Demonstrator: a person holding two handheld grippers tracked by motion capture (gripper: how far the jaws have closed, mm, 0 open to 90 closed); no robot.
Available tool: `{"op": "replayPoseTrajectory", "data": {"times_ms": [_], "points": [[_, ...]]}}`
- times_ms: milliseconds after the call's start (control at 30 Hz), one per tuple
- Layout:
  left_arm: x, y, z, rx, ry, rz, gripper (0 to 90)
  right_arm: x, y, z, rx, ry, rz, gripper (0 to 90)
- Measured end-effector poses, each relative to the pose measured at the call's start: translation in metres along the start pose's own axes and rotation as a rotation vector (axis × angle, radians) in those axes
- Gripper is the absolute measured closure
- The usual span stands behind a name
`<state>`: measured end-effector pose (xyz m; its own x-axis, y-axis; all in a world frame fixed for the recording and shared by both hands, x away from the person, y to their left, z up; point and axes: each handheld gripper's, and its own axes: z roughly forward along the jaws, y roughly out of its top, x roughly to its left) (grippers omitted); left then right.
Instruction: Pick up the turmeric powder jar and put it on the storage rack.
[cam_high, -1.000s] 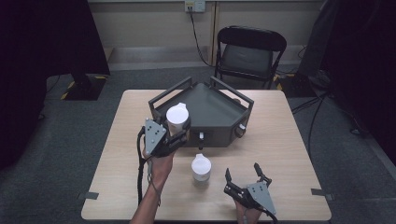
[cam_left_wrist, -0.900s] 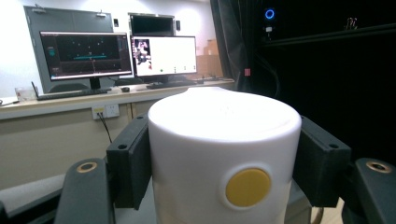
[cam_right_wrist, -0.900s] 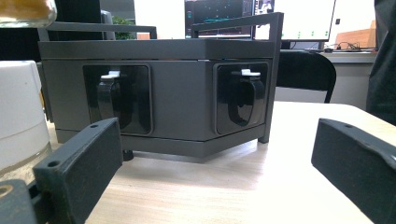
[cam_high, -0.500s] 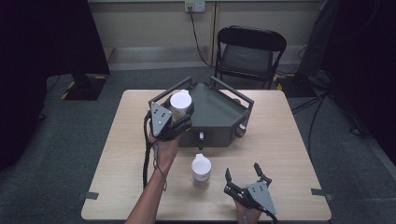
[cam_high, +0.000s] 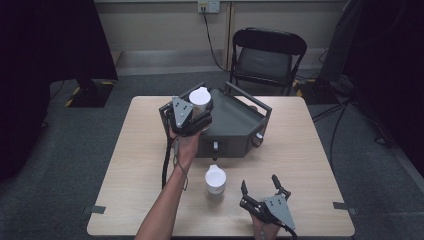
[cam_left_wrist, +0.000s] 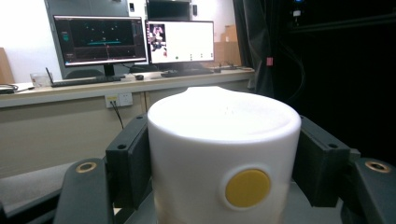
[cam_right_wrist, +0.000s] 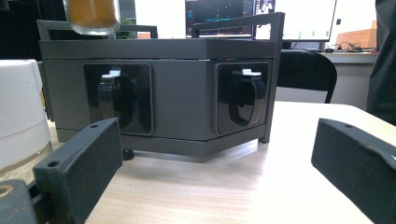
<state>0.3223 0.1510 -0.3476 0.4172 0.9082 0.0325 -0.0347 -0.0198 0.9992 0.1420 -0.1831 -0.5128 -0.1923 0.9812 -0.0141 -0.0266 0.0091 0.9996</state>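
Bench (cam_high: 300, 150): grey angled tray (cam_high: 235, 117) at far centre, rails round top.

Change we note: left gripper (cam_high: 192, 117) carried white-lidded jar (cam_high: 200, 100) from near-left of tray up over its left corner; jar now above tray, not set down. We judge placing into tray is next.

Left fingers (cam_left_wrist: 128, 161) clamped on jar sides; yellow dot on jar front; brownish contents visible through glass.

Second white-lidded jar (cam_high: 215, 180) stands on bench, near centre, untouched.

Right gripper (cam_high: 260, 195) rests near-right, fingers (cam_right_wrist: 79, 165) spread wide, empty.
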Motion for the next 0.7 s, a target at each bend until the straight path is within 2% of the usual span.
{"op": "replayPoseTrajectory", "data": {"times_ms": [400, 633, 700], "points": [[0.0006, -0.0064, 0.0080, 0.044, 0.001, -0.002, 30.9, 0.0001, -0.0001, 0.0000, 0.000, 0.000, -0.001, 0.9], [-0.0007, -0.0077, 0.0096, 0.064, 0.003, 0.014, 30.9, 0.0001, 0.0000, 0.0000, 0.000, 0.000, -0.001, 0.9], [0.0003, -0.0084, 0.0100, 0.064, 0.002, 0.003, 30.9, 0.0000, 0.0000, 0.0000, 0.000, 0.000, -0.001, 0.9]]}}
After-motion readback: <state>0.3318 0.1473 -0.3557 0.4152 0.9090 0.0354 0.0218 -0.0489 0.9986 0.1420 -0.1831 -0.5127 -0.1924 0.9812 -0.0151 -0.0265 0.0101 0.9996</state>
